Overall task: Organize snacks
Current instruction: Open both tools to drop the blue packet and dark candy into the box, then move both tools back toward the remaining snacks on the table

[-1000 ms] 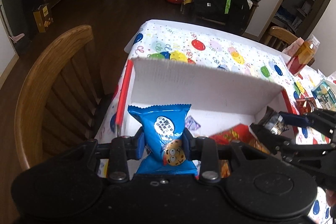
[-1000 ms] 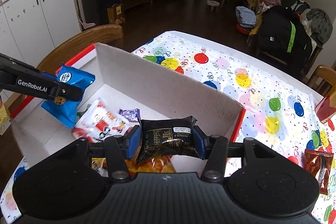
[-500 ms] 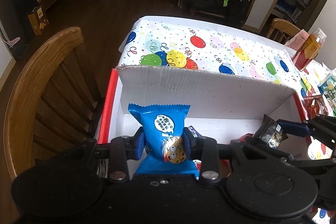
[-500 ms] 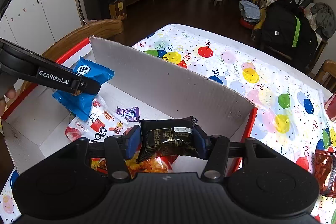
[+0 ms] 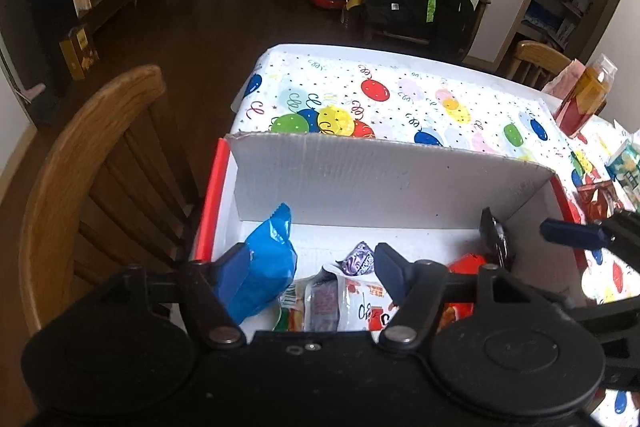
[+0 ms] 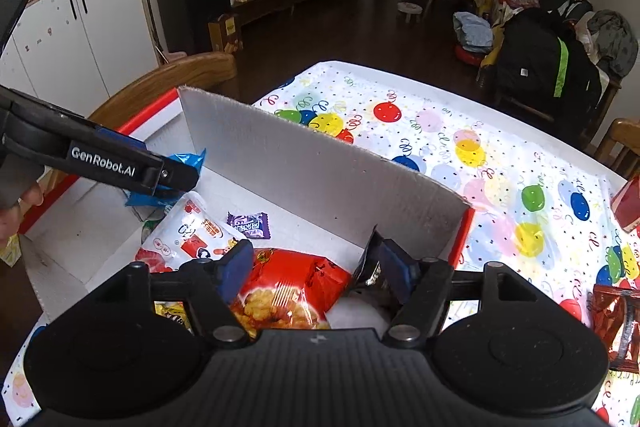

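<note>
The left hand-held gripper is wide open, and the blue snack pack leans on its left finger, standing tall in the near left part of the white box. The right hand-held gripper is wide open too, with the black snack pack standing on edge against its right finger, by the box's right wall. Other snacks lie between them, and the brown snack pack waits on the counter to the right, nearer the right one.

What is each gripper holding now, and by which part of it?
Nothing. The left gripper is open, the blue packet leaning on its left finger. The right gripper is open, the black packet against its right finger.
</note>
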